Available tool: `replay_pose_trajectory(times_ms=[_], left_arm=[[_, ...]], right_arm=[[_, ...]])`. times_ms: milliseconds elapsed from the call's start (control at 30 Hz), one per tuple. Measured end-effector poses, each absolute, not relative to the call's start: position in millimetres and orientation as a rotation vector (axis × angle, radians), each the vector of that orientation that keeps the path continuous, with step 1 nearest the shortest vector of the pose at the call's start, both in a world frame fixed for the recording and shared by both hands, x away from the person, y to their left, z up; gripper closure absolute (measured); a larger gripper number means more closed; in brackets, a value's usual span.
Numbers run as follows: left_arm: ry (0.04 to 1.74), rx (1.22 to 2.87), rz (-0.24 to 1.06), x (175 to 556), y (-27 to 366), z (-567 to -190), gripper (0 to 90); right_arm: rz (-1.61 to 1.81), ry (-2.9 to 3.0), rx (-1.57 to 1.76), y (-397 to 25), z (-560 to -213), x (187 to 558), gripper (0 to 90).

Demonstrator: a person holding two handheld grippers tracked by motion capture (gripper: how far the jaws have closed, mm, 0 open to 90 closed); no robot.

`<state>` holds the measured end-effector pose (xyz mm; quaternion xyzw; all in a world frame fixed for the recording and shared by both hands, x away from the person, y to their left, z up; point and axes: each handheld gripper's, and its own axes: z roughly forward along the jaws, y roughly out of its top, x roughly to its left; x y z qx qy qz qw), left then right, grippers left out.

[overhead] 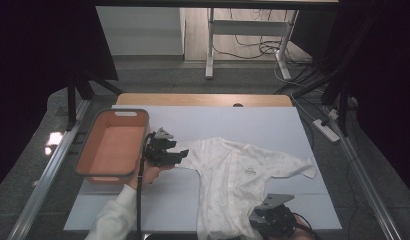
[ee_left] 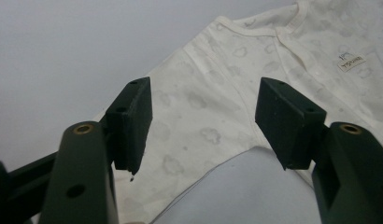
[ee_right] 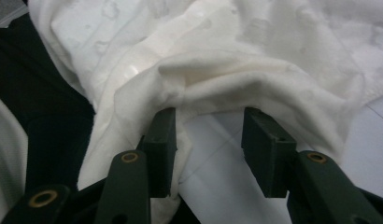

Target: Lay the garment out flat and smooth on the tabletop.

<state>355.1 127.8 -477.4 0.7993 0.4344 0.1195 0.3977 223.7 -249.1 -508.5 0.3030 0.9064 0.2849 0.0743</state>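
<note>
From above, the white baby shirt (overhead: 238, 175) lies flat on my table (overhead: 263, 125), beside an orange bin (overhead: 113, 145). My left hand-held gripper (ee_left: 203, 126) hangs wide open over its sleeve, holding nothing. My right hand-held gripper (ee_right: 209, 149) sits open at the bunched hem, cloth brushing one jaw.

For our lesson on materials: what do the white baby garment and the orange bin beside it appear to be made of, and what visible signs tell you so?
The baby garment looks like soft knit cotton, matte, with a faint cloud print: it folds and bunches limply at the hem near the right gripper. The orange bin looks like moulded plastic: smooth rigid walls, rounded corners, slight sheen, a grey rim. Neither can be confirmed by sight alone.
</note>
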Motion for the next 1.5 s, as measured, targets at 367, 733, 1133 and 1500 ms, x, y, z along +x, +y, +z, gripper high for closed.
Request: replay_pose_trajectory(times_ms=[367,733,1133,1500], left_arm=[[1.104,2.023,0.301,355,129,-478,37.1],[1.104,2.029,0.299,356,127,-479,37.0],[1.103,2.024,0.303,356,129,-478,37.0],[1.106,2.022,0.303,356,130,-478,37.0]], right_arm=[[1.008,2.633,0.910,-255,-496,222,55.5],[0.915,2.756,0.832,-234,-510,221,72.3],[0.873,2.778,0.805,-249,-502,218,87.7],[0.883,2.734,0.837,-286,-481,198,88.1]])
